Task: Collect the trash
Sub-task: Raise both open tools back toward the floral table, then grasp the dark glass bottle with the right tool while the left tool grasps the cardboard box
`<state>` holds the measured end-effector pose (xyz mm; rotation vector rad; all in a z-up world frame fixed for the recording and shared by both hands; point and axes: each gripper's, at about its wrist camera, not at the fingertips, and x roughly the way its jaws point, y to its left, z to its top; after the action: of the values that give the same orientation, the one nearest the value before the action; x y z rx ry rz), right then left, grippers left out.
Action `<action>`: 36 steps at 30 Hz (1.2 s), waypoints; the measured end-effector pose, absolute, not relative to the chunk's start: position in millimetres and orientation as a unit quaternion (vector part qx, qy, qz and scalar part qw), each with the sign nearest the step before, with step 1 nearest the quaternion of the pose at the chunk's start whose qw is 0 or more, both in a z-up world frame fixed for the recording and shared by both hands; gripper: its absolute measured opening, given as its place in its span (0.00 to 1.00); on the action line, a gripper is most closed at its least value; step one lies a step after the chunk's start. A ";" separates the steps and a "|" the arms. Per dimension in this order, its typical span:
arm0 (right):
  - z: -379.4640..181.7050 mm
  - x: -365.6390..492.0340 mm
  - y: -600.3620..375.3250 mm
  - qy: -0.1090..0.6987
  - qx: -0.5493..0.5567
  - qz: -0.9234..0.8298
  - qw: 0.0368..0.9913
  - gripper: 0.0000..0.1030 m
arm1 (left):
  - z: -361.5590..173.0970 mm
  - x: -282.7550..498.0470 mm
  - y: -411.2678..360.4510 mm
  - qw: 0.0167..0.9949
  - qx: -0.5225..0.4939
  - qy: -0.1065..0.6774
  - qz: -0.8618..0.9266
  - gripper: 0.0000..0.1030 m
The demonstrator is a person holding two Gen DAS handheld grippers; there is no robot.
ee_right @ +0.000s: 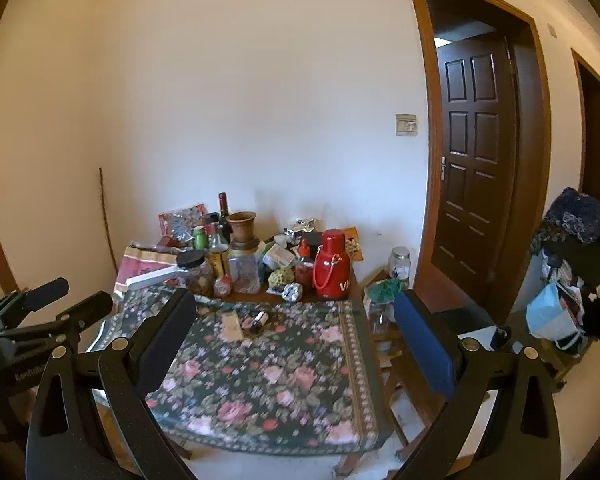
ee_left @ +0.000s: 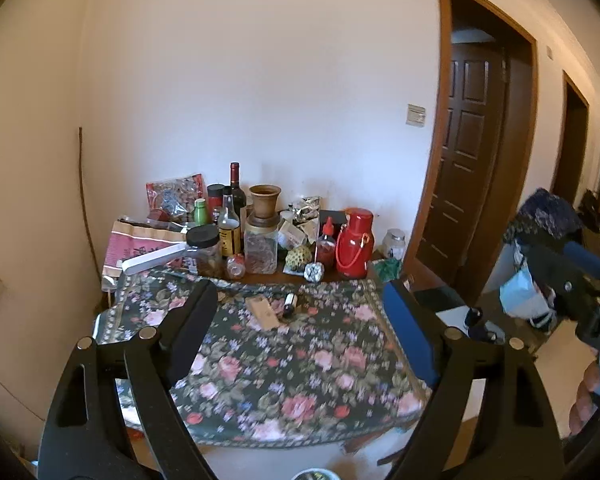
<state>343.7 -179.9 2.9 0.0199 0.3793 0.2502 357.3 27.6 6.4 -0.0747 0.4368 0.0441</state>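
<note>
A table with a dark floral cloth (ee_left: 300,360) (ee_right: 284,368) stands against the wall. On the cloth lie a tan flat packet (ee_left: 263,311) (ee_right: 232,326) and a small dark bottle with a white label (ee_left: 289,304) (ee_right: 259,320). A crumpled foil ball (ee_left: 314,272) (ee_right: 293,292) lies at the cloth's far edge. My left gripper (ee_left: 300,300) is open and empty, held above the table's near side. My right gripper (ee_right: 296,316) is open and empty, likewise above the near side. The right gripper's body shows at the right of the left wrist view (ee_left: 572,288).
Bottles, jars, a clay vase (ee_left: 264,206), a red thermos (ee_left: 354,242) (ee_right: 332,264) and bags crowd the table's back. A brown door (ee_right: 476,160) stands right. A chair with clothes and a blue bag (ee_right: 552,316) is at far right.
</note>
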 end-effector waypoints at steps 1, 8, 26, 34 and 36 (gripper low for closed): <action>3.5 351.8 -182.1 0.189 0.007 0.123 0.974 0.96 | 7.5 367.3 25.1 0.975 -0.040 0.217 0.026 0.82; 5.4 419.0 -198.5 0.198 -0.009 0.144 0.969 0.96 | 2.4 425.9 11.1 0.970 -0.055 0.226 0.069 0.83; -58.1 549.6 -113.0 0.300 -0.040 0.166 0.939 0.96 | -47.6 549.6 99.7 0.948 -0.058 0.303 0.081 0.83; -134.2 629.5 -43.1 0.406 -0.025 0.149 0.901 0.95 | -90.7 609.1 175.3 0.929 -0.067 0.351 0.093 0.83; -160.0 647.5 -31.1 0.435 -0.023 0.141 0.889 0.95 | -110.5 624.9 187.9 0.921 -0.068 0.372 0.091 0.83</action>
<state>647.5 -31.1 -160.0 -0.0469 0.9036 0.2935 624.9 187.9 -110.5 -0.1392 0.7651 0.1862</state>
